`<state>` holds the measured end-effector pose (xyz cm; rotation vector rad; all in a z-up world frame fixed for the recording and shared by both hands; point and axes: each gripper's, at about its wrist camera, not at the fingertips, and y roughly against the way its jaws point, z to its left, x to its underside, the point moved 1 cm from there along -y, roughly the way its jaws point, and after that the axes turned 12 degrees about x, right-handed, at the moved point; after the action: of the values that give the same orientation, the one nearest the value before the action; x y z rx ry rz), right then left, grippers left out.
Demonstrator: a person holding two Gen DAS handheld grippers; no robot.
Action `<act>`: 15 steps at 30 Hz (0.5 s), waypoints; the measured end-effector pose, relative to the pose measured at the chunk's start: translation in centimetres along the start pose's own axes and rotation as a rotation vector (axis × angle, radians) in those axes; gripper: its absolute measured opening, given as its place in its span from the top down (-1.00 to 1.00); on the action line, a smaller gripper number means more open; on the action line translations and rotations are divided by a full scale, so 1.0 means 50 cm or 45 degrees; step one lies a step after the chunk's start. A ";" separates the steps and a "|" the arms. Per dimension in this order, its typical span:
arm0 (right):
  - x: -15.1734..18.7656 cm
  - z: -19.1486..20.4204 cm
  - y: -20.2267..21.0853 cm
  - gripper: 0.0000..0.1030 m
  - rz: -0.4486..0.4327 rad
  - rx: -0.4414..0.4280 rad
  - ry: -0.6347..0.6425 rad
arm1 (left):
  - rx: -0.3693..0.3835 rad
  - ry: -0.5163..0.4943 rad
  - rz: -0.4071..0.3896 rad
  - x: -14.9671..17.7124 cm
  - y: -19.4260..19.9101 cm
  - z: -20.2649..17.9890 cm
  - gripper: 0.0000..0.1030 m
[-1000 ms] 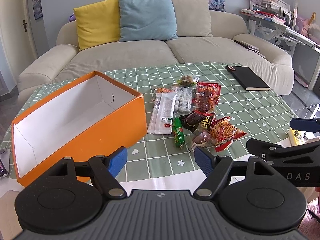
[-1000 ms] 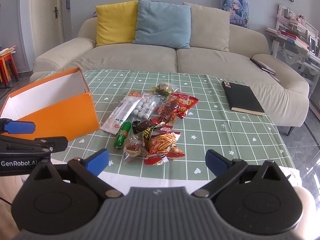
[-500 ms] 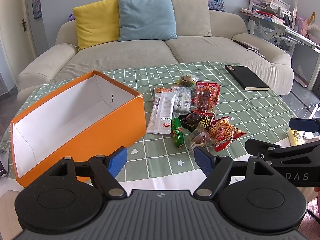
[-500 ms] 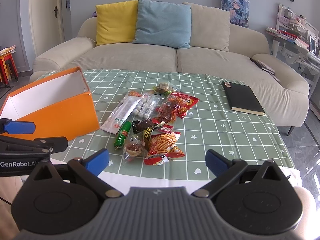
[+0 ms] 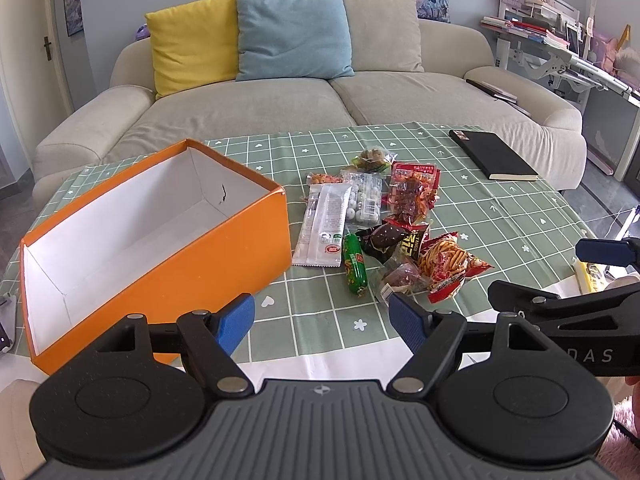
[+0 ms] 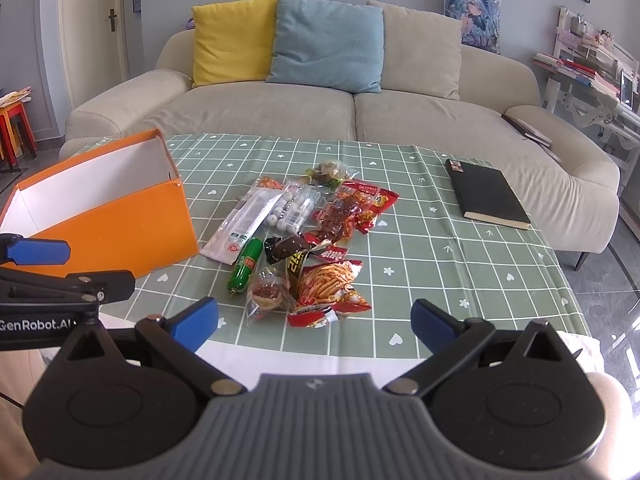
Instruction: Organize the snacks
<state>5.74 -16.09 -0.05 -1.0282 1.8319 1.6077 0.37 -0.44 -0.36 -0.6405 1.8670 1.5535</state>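
An empty orange box (image 5: 224,256) with a white inside stands on the left of the green checked tablecloth (image 5: 500,216); it also shows in the right wrist view (image 6: 120,216). A pile of snack packets (image 5: 384,232) lies to its right, among them a green sausage (image 5: 355,264), a long white packet (image 5: 324,224) and a red fries packet (image 5: 448,268). The pile also shows in the right wrist view (image 6: 304,248). My left gripper (image 5: 324,322) is open and empty at the table's near edge. My right gripper (image 6: 314,322) is open and empty just before the pile.
A black notebook (image 5: 492,154) lies at the far right of the table. A beige sofa (image 5: 304,108) with yellow, blue and beige cushions stands behind the table. A cluttered white desk (image 5: 560,48) stands at the right.
Both grippers have shifted very slightly; the view is almost the same. Nothing was taken hold of or moved on the table.
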 end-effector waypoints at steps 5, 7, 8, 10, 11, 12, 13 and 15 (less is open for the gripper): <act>0.000 0.001 -0.002 -0.93 0.004 0.000 0.001 | 0.004 0.006 0.002 0.001 0.000 -0.001 -0.74; 0.000 0.001 -0.002 -0.93 0.005 0.001 0.002 | 0.006 0.007 0.001 0.002 -0.002 -0.002 -0.74; 0.001 0.001 -0.003 -0.93 0.006 0.000 0.002 | 0.006 0.007 0.001 0.001 -0.002 -0.002 -0.74; 0.002 0.001 -0.004 -0.93 0.010 0.001 0.003 | 0.007 0.008 0.003 0.001 -0.002 -0.002 -0.74; 0.002 0.001 -0.005 -0.93 0.011 0.002 0.003 | 0.009 0.010 0.005 0.002 -0.002 -0.002 -0.74; 0.003 0.001 -0.005 -0.93 0.013 0.001 0.004 | 0.010 0.011 0.006 0.002 -0.002 -0.001 -0.74; 0.003 0.002 -0.005 -0.93 0.014 0.001 0.004 | 0.012 0.012 0.007 0.002 -0.002 -0.002 -0.74; 0.003 0.001 -0.007 -0.93 0.023 -0.001 0.002 | 0.019 0.014 0.009 0.002 -0.003 0.000 -0.73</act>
<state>5.93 -16.07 -0.39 -1.0171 1.8466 1.6186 0.39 -0.43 -0.55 -0.6378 1.8894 1.5418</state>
